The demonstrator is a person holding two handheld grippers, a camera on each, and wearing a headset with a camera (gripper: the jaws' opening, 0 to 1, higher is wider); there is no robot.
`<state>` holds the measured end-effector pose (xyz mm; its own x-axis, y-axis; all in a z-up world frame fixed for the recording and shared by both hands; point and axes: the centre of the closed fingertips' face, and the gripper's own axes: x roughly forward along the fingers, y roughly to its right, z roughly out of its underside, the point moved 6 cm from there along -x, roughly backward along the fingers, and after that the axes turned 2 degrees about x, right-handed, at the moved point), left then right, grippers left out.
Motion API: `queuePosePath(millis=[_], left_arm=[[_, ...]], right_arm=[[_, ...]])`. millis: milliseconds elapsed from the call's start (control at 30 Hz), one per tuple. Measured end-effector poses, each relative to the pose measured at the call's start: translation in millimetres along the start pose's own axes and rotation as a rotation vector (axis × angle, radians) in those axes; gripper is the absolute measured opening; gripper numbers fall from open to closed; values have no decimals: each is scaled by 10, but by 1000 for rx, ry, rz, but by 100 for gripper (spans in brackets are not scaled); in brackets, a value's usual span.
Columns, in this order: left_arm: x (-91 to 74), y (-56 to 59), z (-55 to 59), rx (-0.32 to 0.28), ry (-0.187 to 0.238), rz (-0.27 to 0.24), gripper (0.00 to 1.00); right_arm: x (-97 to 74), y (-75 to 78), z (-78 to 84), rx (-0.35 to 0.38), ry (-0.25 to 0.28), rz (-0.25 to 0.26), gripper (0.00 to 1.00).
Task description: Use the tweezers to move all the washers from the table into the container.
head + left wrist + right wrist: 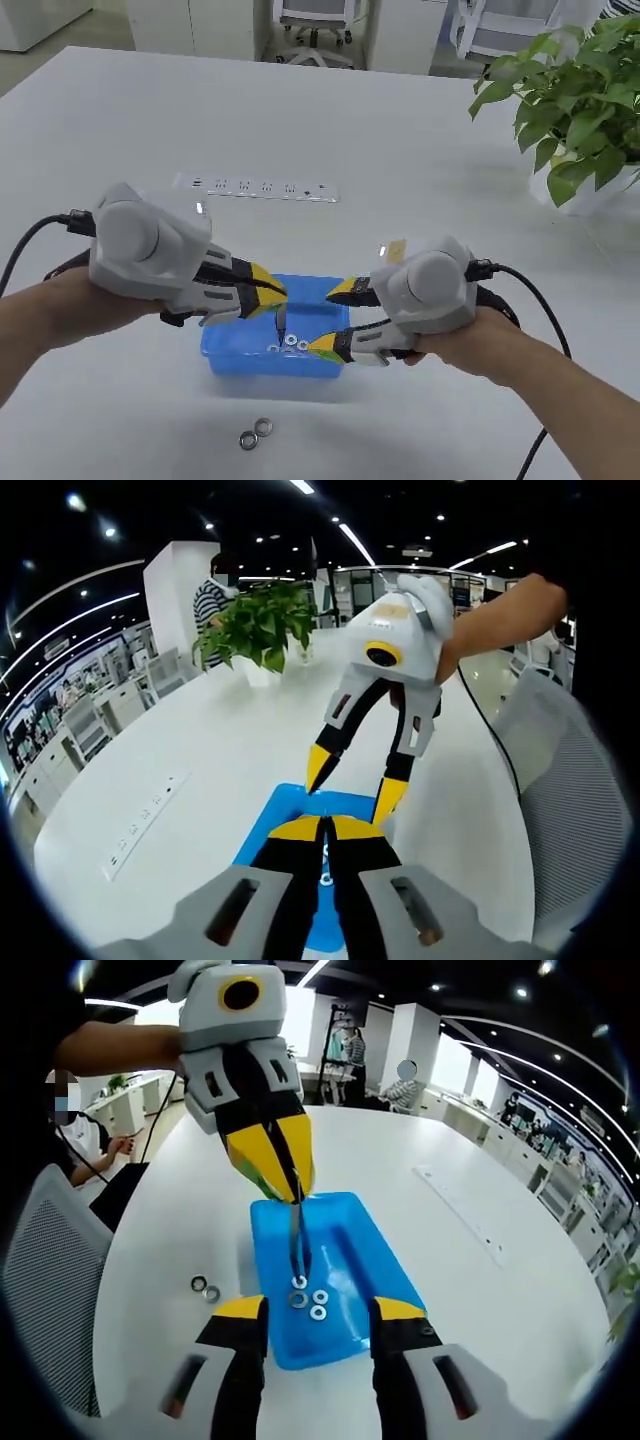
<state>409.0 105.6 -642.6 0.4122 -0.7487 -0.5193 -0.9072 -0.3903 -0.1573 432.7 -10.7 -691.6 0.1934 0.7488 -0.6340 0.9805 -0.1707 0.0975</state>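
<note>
Blue container [268,363], silver washers [255,433], white table [300,110], green plant [575,100]

Open-plan office: swivel chairs [315,20], potted plant [575,90], ceiling lights [355,542].

White table [400,130] bears a power strip [258,187] and potted plant [575,100]; office chairs [315,20] behind.

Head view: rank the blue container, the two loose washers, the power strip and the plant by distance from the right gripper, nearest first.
1. Blue container, under the right gripper.
2. Loose washers, nearer the person.
3. Power strip, beyond the container.
4. Plant, far right.
</note>
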Motion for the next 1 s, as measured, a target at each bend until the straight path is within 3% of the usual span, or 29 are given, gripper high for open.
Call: queuePosePath(millis=[533,1000], left_arm=[[-199,60,-78,-4,-16,-29,5],[-353,162,-134,-6,-11,-36,5]], right_arm=[[-242,-121,137,56,9,49,63],[-336,-309,248,100,28,29,81]])
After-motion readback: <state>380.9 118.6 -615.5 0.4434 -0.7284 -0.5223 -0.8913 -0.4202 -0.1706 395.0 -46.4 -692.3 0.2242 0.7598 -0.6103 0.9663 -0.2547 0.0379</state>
